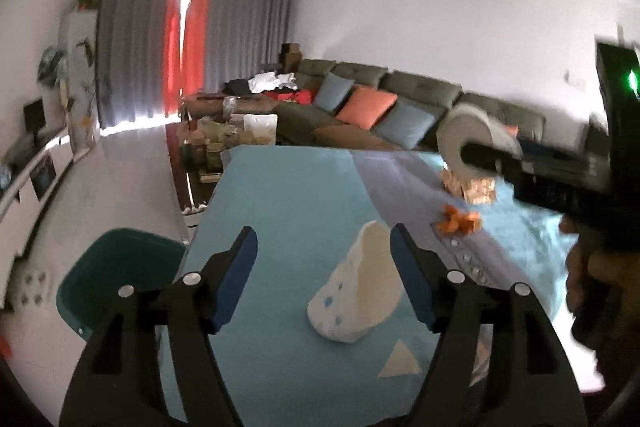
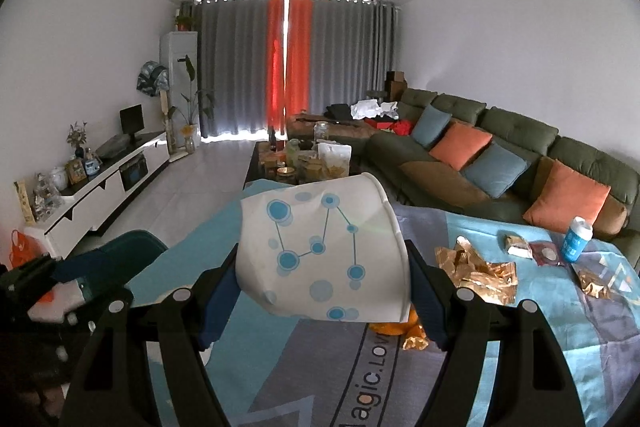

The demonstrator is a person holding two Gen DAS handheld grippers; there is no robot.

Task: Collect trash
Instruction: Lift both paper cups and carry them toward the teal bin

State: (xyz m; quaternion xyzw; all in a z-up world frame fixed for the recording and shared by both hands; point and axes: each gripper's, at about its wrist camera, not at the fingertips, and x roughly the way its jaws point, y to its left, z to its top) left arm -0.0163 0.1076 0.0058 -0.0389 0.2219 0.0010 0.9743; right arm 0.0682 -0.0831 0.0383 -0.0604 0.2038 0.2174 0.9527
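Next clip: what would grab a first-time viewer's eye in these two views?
The right gripper fills its view, shut on a crushed white paper cup with blue dots, held above the blue tablecloth. In the left view, the open left gripper frames a second cup lying on its side on the cloth. Gold wrappers litter the cloth to the right.
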